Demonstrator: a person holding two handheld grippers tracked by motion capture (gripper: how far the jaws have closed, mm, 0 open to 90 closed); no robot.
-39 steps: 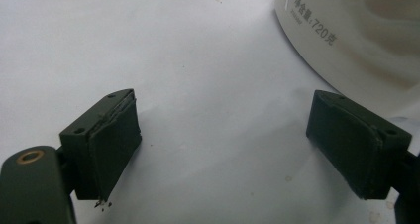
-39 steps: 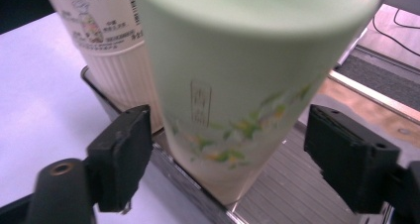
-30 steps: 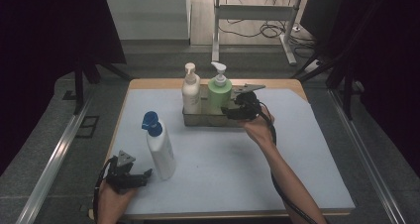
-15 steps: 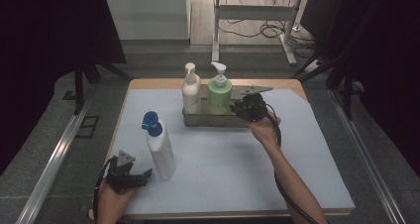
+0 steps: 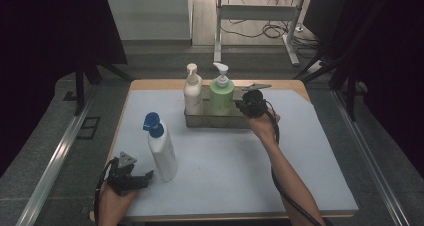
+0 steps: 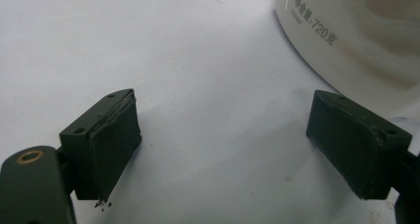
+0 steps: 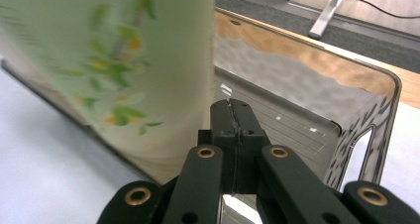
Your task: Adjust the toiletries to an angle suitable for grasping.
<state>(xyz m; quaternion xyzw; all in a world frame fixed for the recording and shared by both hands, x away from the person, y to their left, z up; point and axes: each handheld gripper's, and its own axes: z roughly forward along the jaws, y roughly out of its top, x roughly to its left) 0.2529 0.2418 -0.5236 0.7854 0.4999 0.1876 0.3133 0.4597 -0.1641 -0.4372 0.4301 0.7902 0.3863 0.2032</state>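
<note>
The right gripper (image 5: 248,104) hangs at the right end of the metal tray (image 5: 215,121), just beside the green bottle (image 5: 221,94). In the right gripper view its jaws have just been closing and now meet pad to pad with nothing between them; the right gripper (image 7: 232,116) sits over the tray's near wall, and the green bottle (image 7: 124,60) stands immediately to its left in that view. Whether the pads touch the bottle cannot be told. The tray (image 7: 317,110) has free floor to the right of the bottle, bounded by a handled end wall.

In the high view the tray stands near the far edge of the table (image 5: 300,176). It holds two pump bottles upright: the cream bottle (image 5: 192,93) at its left and the green bottle in its middle.

The left gripper (image 5: 131,178) rests near the near left corner of the table. Its jaws stand wide apart and hold nothing. The white bottle (image 5: 161,148), with a blue cap, stands upright just beside it, to its right. In the left gripper view, the white bottle (image 6: 356,35) lies beyond the right-hand jaw, not between the pads.

The middle and right of the table offer open room.
</note>
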